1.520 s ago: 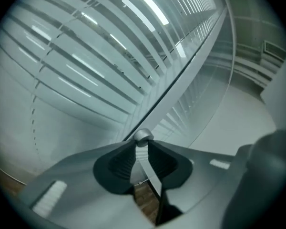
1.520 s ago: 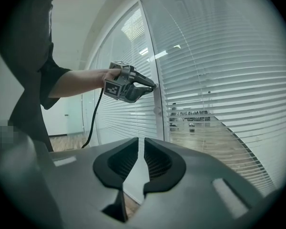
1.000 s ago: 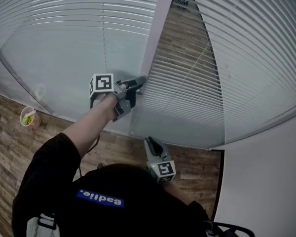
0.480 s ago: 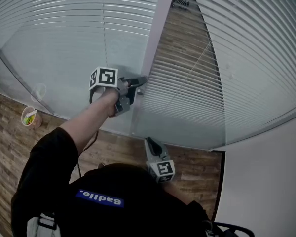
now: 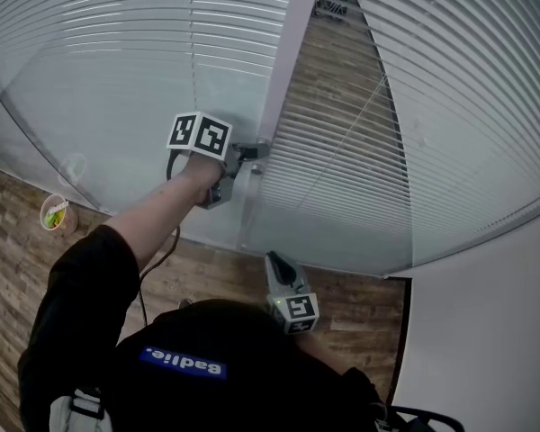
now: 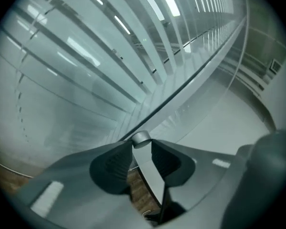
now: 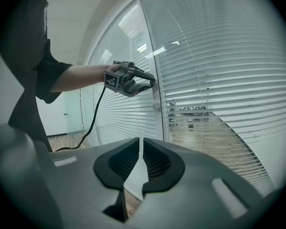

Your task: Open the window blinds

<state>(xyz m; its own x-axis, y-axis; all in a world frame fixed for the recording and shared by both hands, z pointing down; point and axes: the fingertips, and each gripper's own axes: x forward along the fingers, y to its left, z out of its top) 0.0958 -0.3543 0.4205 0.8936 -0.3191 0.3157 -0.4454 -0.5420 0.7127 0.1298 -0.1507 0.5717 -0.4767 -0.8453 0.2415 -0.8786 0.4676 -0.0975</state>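
My left gripper [image 6: 141,146] is clamped on the small round knob [image 6: 141,138] of the pale post [image 5: 286,52] at the centre of the head view. By my reckoning this is the twisting step that tilts the blinds [image 5: 342,142], and the next move calls for a steady roll without slipping off. My right gripper [image 7: 140,140] waits at lower centre, jaws closed on nothing. The slats run level across the glass, filling the upper frame.

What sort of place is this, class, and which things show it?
Probably an office: glass walls with slatted blinds between rooms, a wood-look floor, and a pale frame post.
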